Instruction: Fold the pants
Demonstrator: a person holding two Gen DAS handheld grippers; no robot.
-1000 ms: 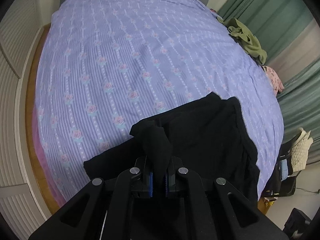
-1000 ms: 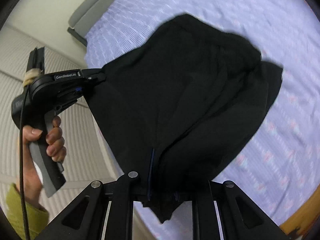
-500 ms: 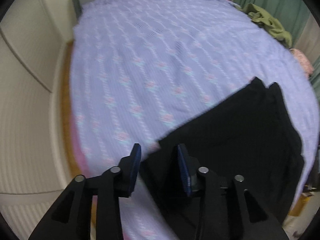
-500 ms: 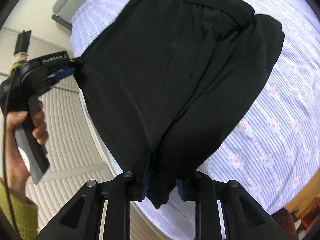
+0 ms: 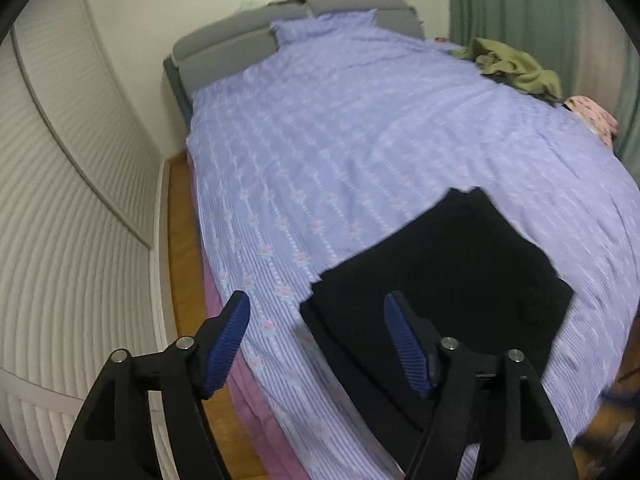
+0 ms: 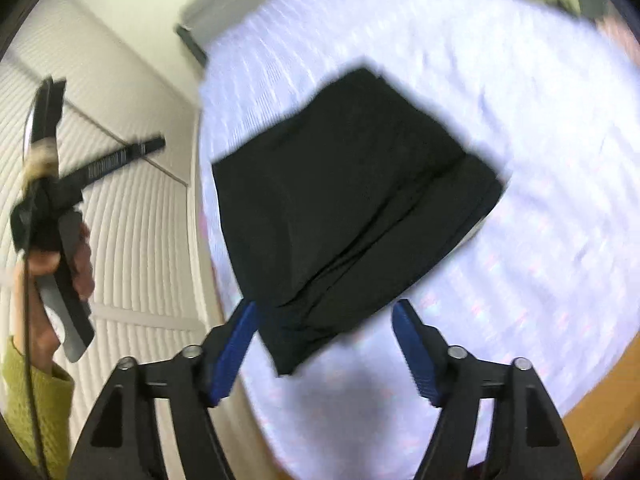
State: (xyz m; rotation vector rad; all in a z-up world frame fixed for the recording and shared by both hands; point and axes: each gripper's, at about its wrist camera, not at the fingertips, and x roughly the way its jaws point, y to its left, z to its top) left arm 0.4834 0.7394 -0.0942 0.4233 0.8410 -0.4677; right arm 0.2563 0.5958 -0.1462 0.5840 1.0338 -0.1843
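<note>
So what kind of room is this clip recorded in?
A bedroom, most likely: a large bed with a lilac floral cover, a grey padded headboard, green curtains, and black pants laid folded on the cover.

Both released: left gripper (image 5: 317, 320) and right gripper (image 6: 325, 330) jaws opening, no longer pinching the black pants (image 5: 444, 280), which now lie folded on the bedspread (image 5: 340, 140).

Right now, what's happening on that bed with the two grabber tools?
A person is folding black pants on the purple floral bedspread. The pants lie folded near the bed's foot corner. Both the left gripper and the right gripper are opening with nothing pinched between their pads. An olive garment sits crumpled at the far edge.
</note>
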